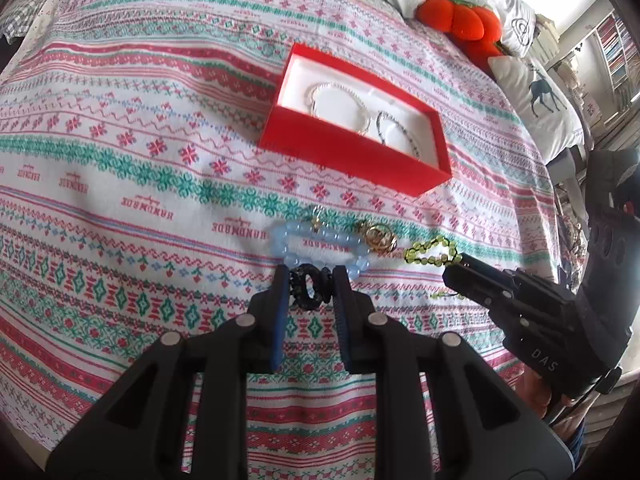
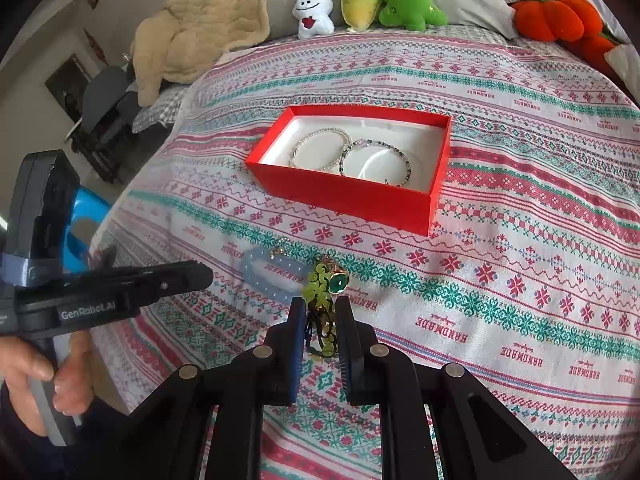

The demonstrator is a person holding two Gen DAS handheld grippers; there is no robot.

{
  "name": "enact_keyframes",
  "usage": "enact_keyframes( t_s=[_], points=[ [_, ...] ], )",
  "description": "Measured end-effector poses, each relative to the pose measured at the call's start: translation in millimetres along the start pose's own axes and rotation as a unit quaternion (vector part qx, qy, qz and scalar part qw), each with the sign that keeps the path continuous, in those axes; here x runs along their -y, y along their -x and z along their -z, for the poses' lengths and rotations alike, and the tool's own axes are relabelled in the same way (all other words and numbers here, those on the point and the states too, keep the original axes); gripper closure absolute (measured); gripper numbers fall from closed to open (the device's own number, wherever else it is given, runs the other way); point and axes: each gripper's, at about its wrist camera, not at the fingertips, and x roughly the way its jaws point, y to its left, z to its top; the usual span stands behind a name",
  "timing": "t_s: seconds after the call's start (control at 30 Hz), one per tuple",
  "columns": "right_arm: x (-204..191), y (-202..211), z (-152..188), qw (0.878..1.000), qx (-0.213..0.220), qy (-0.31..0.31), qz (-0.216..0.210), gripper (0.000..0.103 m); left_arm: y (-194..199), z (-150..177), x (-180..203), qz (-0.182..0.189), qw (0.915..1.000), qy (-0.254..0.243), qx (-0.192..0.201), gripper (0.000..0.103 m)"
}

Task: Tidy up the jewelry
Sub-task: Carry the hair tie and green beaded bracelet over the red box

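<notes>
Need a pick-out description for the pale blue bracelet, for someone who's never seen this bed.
Start at the red box on the patterned bedspread. On the cloth just in front of it lies a small cluster of jewelry; the pale blue bracelet is its biggest loop, of translucent round beads, beside a gold ring and a yellow-green bead strand.

One red box [image 2: 348, 196], two bracelets [image 2: 320, 148] inside, perhaps five jewelry pieces [image 1: 320, 248] loose on the bedspread [image 2: 520, 240], four plush toys [image 2: 314, 12]
</notes>
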Motion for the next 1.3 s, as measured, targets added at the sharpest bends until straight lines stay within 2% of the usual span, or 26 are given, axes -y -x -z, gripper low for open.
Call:
enact_keyframes(
  t_s=[0.17, 0.43, 0.73, 0.83, 1.3],
  points=[
    [-4, 6, -6, 1.0, 0.023, 0.014, 0.005, 0.088, 15, -7, -5, 0.021, 0.9994, 0.016, 0.023, 0.08],
    [3, 11, -15, 0.999, 0.036, -0.005, -0.002, 0.088, 27, -27, 17, 0.031, 0.9979, 0.008, 0.057, 0.08],
    [9, 18, -39, 0.997, 0.067, -0.046, -0.016, 0.088, 16, -56, 30, 0.043, 0.9964, 0.015, 0.071, 0.08],
    [14, 16, -49, 0.995, 0.075, -0.064, -0.018, 0.088, 12, -65, 30, 0.034, 0.9961, 0.016, 0.08, 0.08],
    [40, -3, -76, 0.991, 0.09, -0.098, -0.003, 0.088, -17, -88, 29, 0.028, 0.9964, 0.025, 0.076, 0.08]
  ],
)
